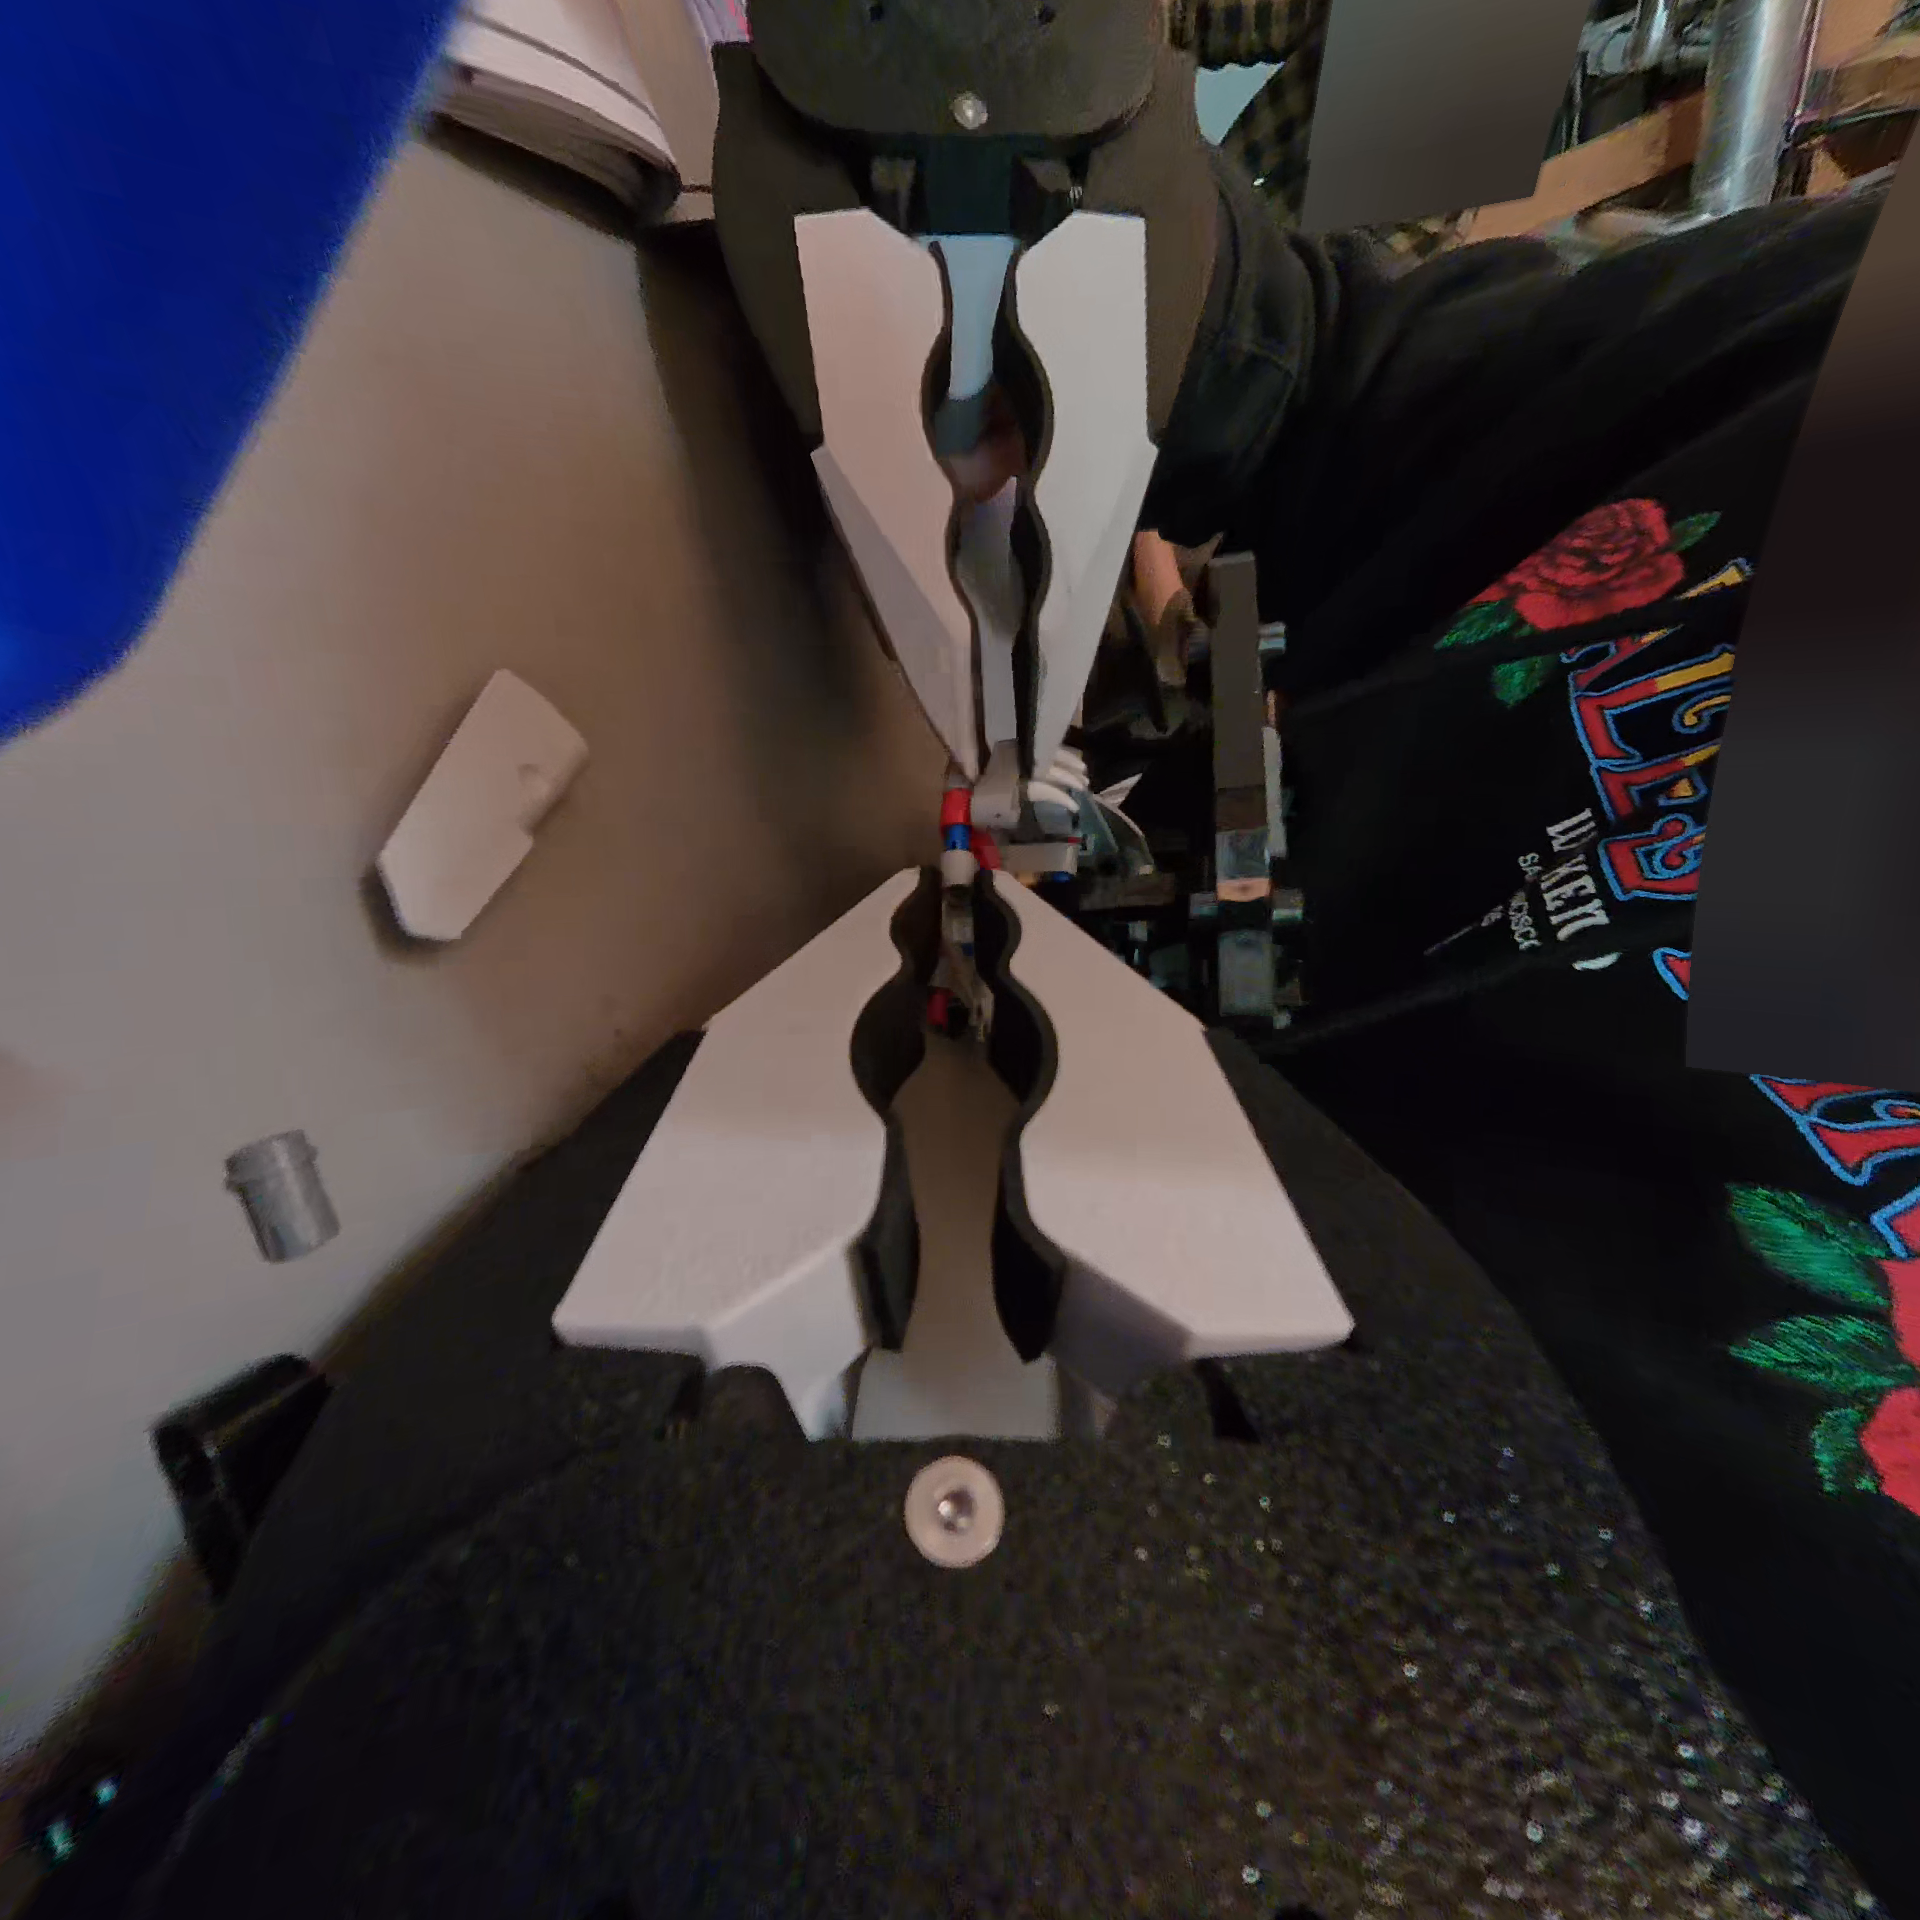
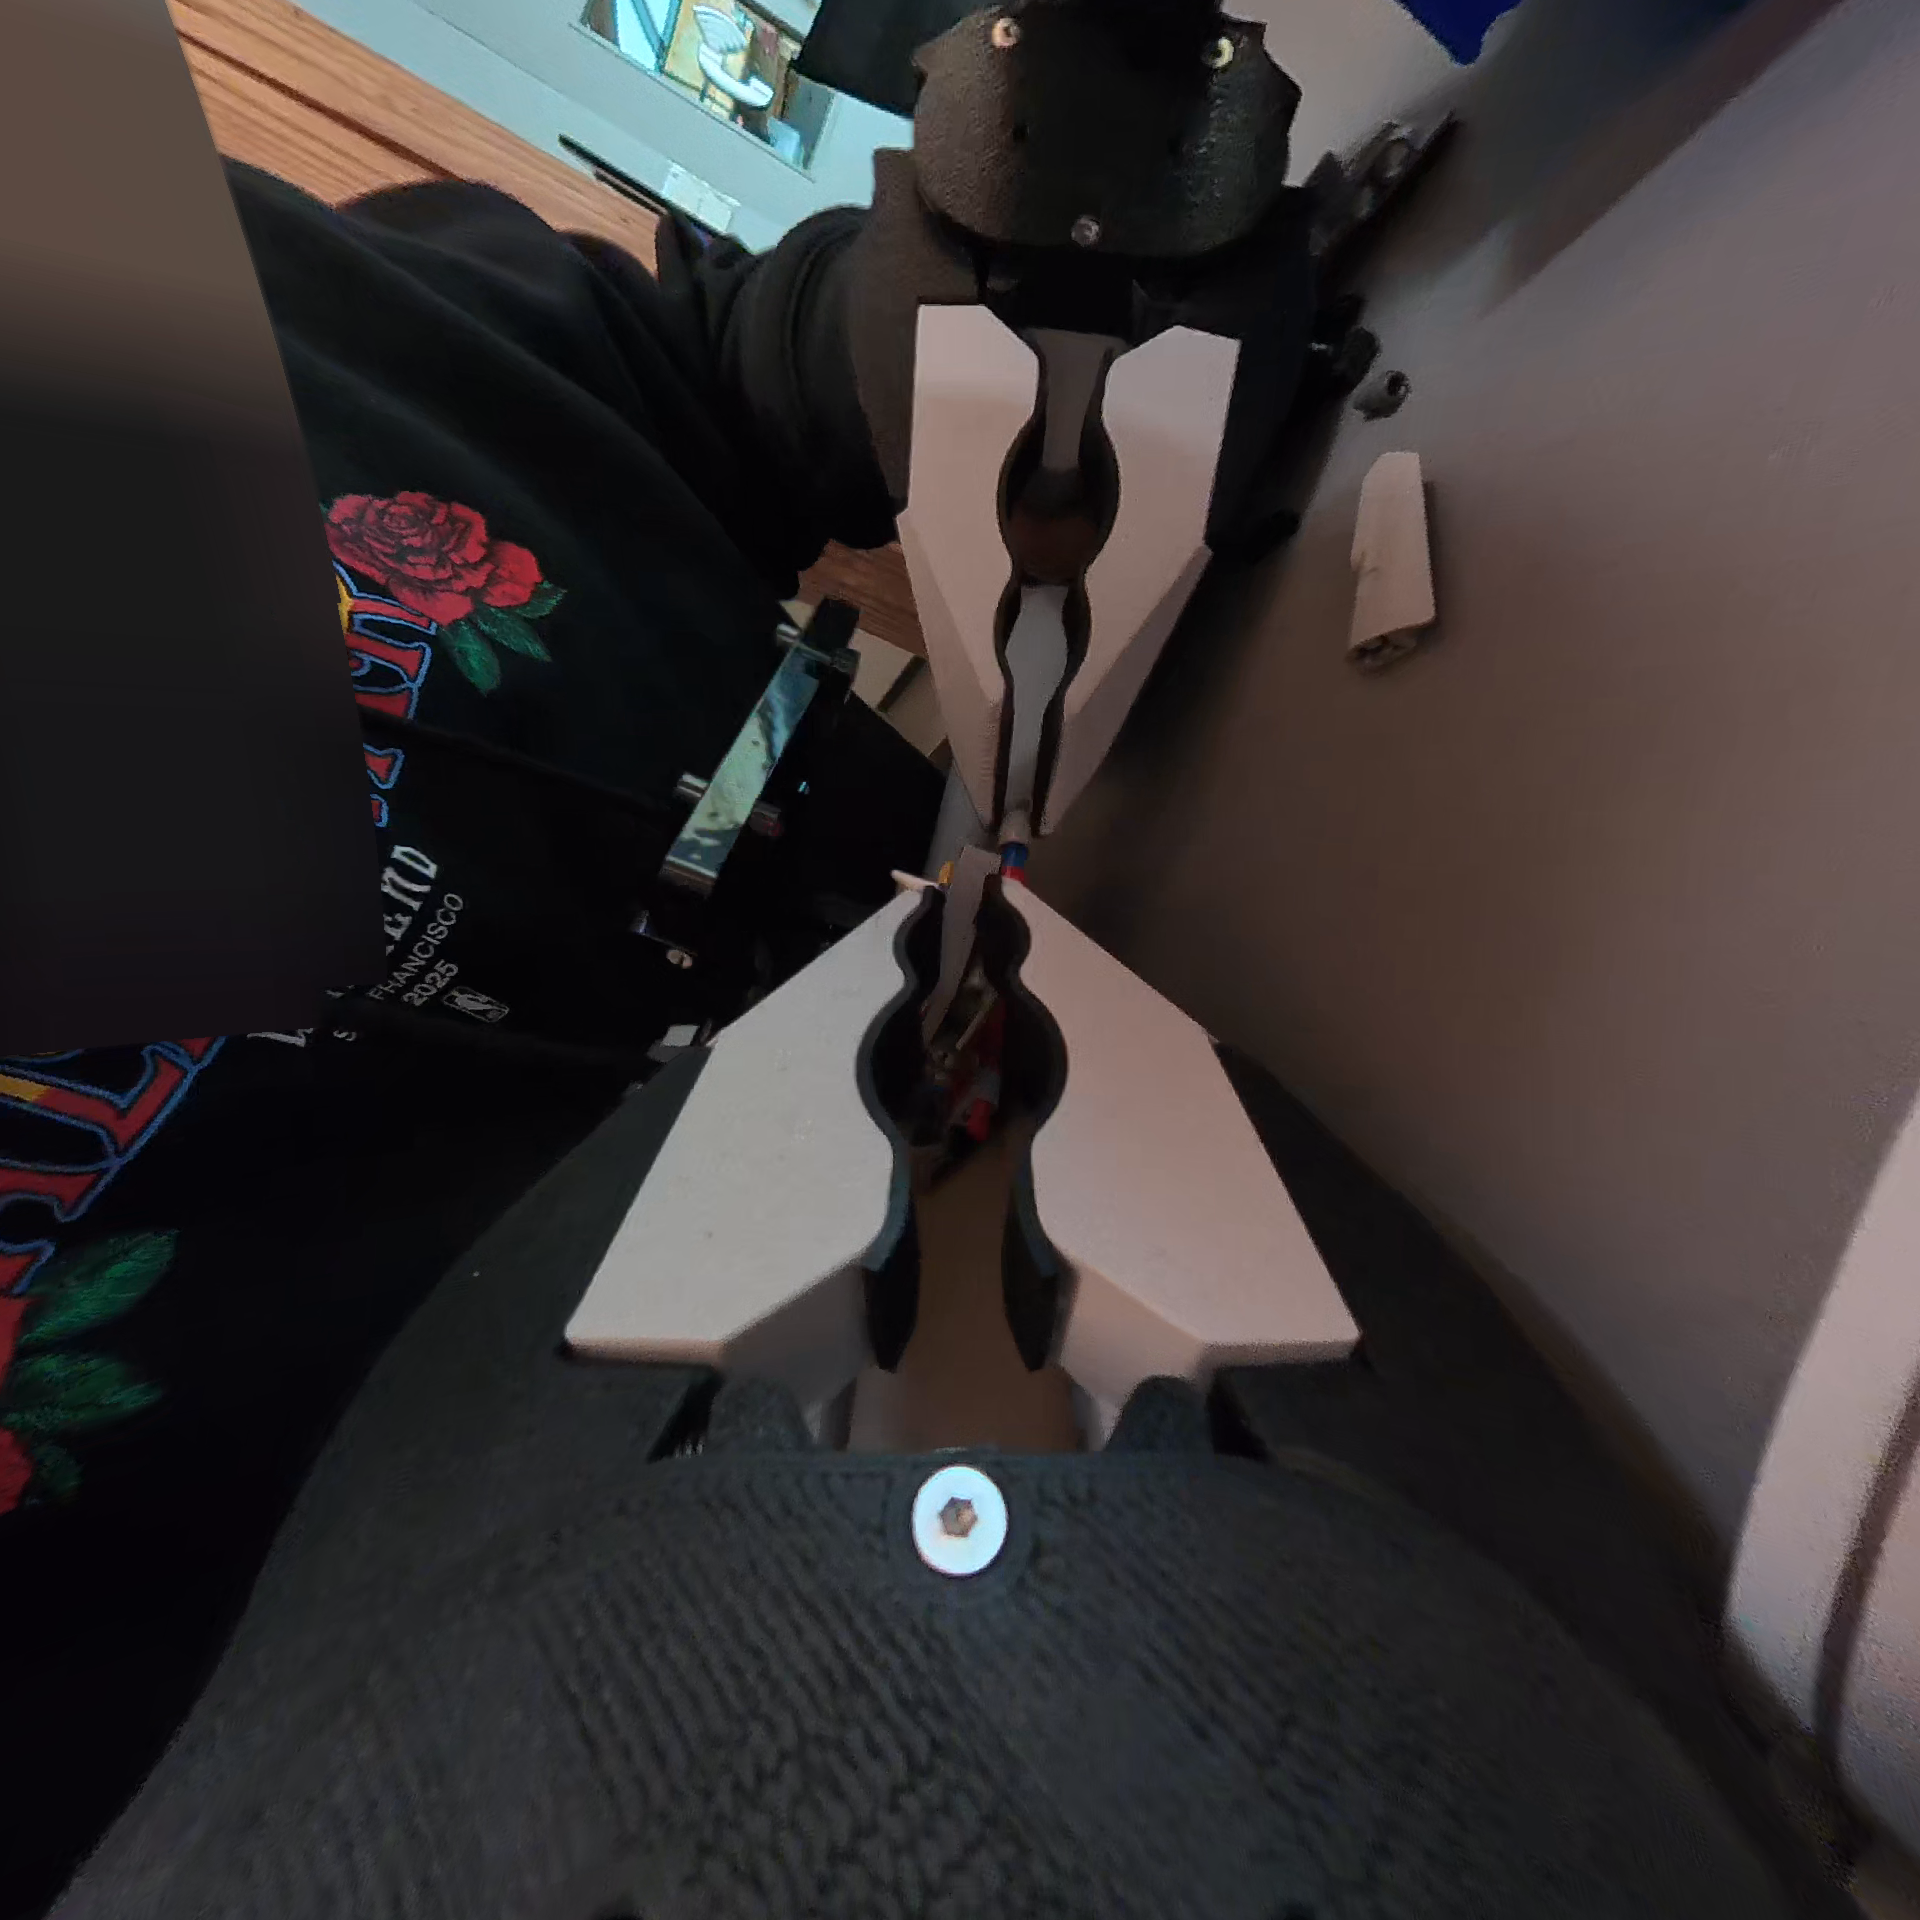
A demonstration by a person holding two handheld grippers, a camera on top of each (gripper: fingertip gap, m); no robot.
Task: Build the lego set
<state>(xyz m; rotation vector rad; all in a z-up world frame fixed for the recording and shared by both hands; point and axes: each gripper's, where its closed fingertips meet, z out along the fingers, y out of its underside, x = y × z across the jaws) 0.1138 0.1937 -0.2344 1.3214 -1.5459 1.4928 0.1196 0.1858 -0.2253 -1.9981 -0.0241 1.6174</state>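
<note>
My two grippers meet tip to tip above a tan table. A small lego assembly (image 1: pixel 971 831) of red, blue, white and grey parts sits between the tips. My left gripper (image 1: pixel 958 883) is shut on one end of it, and parts of it run back between its fingers. My right gripper (image 1: pixel 997 764) comes from the opposite side and is shut on the other end. In the right wrist view the right gripper (image 2: pixel 971 896) clamps the assembly (image 2: pixel 1013 857), with red and grey parts between its fingers, and the left gripper (image 2: pixel 1013 816) faces it.
A loose white lego piece (image 1: pixel 478 805) and a grey cylinder piece (image 1: pixel 281 1195) lie on the table (image 1: pixel 623 520). The white piece also shows in the right wrist view (image 2: pixel 1392 556). A blue object (image 1: pixel 156 312) and a booklet (image 1: pixel 561 94) lie beyond. A person in a black sweatshirt (image 1: pixel 1558 727) sits close. Both grippers' tips are close together, under 4 cm apart. My left tips are roughly 8 cm from the loose white lego piece (image 1: pixel 478 805). Look for it in the right wrist view (image 2: pixel 1403 532) too.
</note>
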